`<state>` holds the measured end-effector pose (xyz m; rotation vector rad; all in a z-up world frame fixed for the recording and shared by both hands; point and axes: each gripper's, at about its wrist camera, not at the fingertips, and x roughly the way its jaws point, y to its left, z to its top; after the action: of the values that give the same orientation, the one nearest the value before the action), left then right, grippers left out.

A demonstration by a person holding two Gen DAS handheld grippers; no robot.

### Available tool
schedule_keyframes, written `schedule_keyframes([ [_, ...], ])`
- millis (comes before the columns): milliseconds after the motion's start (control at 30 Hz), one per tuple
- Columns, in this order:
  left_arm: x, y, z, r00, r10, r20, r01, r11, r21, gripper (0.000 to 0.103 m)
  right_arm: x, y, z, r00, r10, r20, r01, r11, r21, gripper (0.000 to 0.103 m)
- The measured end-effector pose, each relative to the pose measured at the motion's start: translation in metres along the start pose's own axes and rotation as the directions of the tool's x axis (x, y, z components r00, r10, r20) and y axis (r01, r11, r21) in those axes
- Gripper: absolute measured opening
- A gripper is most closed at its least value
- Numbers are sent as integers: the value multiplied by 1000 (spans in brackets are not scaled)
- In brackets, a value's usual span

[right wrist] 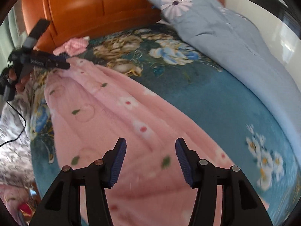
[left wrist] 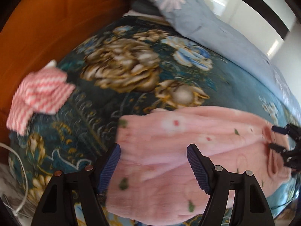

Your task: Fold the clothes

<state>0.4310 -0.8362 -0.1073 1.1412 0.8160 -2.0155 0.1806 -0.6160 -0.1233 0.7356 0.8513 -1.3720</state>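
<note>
Pink fleece garment (left wrist: 169, 150) w/ small flowers and green leaves lies spread on a teal floral bedspread (left wrist: 122, 71); it fills the lower centre and right of the left wrist view. In the right wrist view the same garment (right wrist: 122, 122) runs from the upper left down to the bottom centre.

Left gripper (left wrist: 153, 164) sits at the bottom centre of its own view, jaws wide apart, blue pads over the garment's left part, nothing pinched between them. In the right wrist view it (right wrist: 61, 62) shows at the upper left, near the garment's far end, held by a hand (right wrist: 17, 81); whether it touches the cloth can't be told.

Right gripper (right wrist: 150, 161) is at the bottom centre of its view, jaws about half apart, fleece below the gap, no fold caught btwn the pads. In the left wrist view it (left wrist: 278, 137) shows at the right edge, near a bunched end of the garment; contact can't be told.

Pink-and-white striped cloth (left wrist: 39, 96) sits bunched at the left of the left wrist view, apart from the garment, by an orange headboard (left wrist: 47, 28). Grey-blue quilt (left wrist: 197, 18) w/ a pale daisy print lies along the upper right. White cable (left wrist: 20, 169) curls at the lower left edge. Both views are a bit blurred.
</note>
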Motion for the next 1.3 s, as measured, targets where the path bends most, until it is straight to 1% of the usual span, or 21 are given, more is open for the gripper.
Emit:
schedule_keyframes([
  [67, 5, 9, -4, 999, 12, -37, -13, 1000, -23, 77, 23, 4, 11, 999, -6, -46, 4, 999, -45, 56],
  [100, 7, 12, -6, 998, 43, -43, -44, 999, -21, 77, 35, 6, 15, 998, -16, -66, 11, 998, -67, 56],
  [167, 6, 19, -7, 999, 17, -28, -18, 999, -41, 77, 49, 9, 20, 995, -37, -94, 27, 994, -104, 56],
  [233, 2, 22, -9, 996, -84, 15, 85, 994, -67, 77, 56, 8, 21, 994, -37, -107, 26, 994, -105, 55],
  [267, 0, 21, -10, 993, -110, 32, 112, 991, -67, 77, 58, 7, 21, 994, -29, -109, 18, 995, -94, 53],
  [333, -2, 14, -11, 992, -122, 36, 124, 991, -43, 75, 57, 6, 20, 994, -16, -105, 8, 997, -79, 28],
  [367, -4, 12, -10, 992, -119, 46, 121, 992, -42, 58, 56, 7, 20, 995, -18, -102, 10, 997, -76, 22],
  [400, -5, 10, -9, 992, -117, 55, 119, 992, -42, 30, 54, 8, 19, 995, -21, -100, 14, 997, -74, 8],
  [467, -9, 6, -8, 991, -111, 75, 114, 993, -41, 10, 51, 9, 20, 995, -26, -94, 20, 998, -65, 6],
  [667, -31, 8, 16, 973, -106, 206, 125, 989, -80, 9, 35, -1, 47, 996, -82, -45, 80, 996, -43, 5],
  [733, -22, 11, 24, 977, -86, 195, 106, 990, -96, 9, 36, -8, 56, 993, -112, -42, 111, 993, -32, 5],
  [800, 1, 15, 30, 990, -29, 136, 46, 991, -122, 9, 47, -20, 60, 992, -107, -64, 109, 994, 16, 5],
  [900, 28, 23, 33, 997, 3, 82, 11, 986, -164, 10, 66, -23, 58, 990, -98, -102, 102, 994, 35, 5],
  [1033, 38, 27, 31, 999, 3, 49, 7, 980, -201, 15, 80, -17, 56, 983, -120, -142, 121, 993, -3, 6],
  [1067, 35, 27, 31, 999, -3, 52, 14, 978, -209, 23, 79, -17, 57, 982, -128, -138, 128, 992, -9, 9],
  [1100, 28, 27, 29, 998, -27, 57, 39, 974, -222, 37, 72, -18, 58, 985, -122, -120, 123, 992, 0, 12],
  [1133, 17, 25, 25, 996, -26, 80, 44, 973, -228, 48, 63, -20, 59, 989, -115, -90, 117, 993, 16, 20],
  [1167, 6, 23, 20, 994, -25, 102, 48, 971, -233, 64, 50, -22, 59, 992, -112, -53, 114, 993, 33, 31],
  [1200, -4, 21, 15, 992, -23, 125, 52, 970, -239, 71, 34, -23, 56, 993, -117, -10, 117, 992, 52, 36],
  [1233, -15, 17, 7, 987, 5, 158, 35, 968, -249, 74, 18, -25, 53, 992, -124, 34, 121, 990, 71, 41],
  [1300, -29, 18, -18, 980, 52, 193, 11, 950, -312, 82, -17, -25, 37, 983, -142, 117, 128, 985, 119, 44],
])
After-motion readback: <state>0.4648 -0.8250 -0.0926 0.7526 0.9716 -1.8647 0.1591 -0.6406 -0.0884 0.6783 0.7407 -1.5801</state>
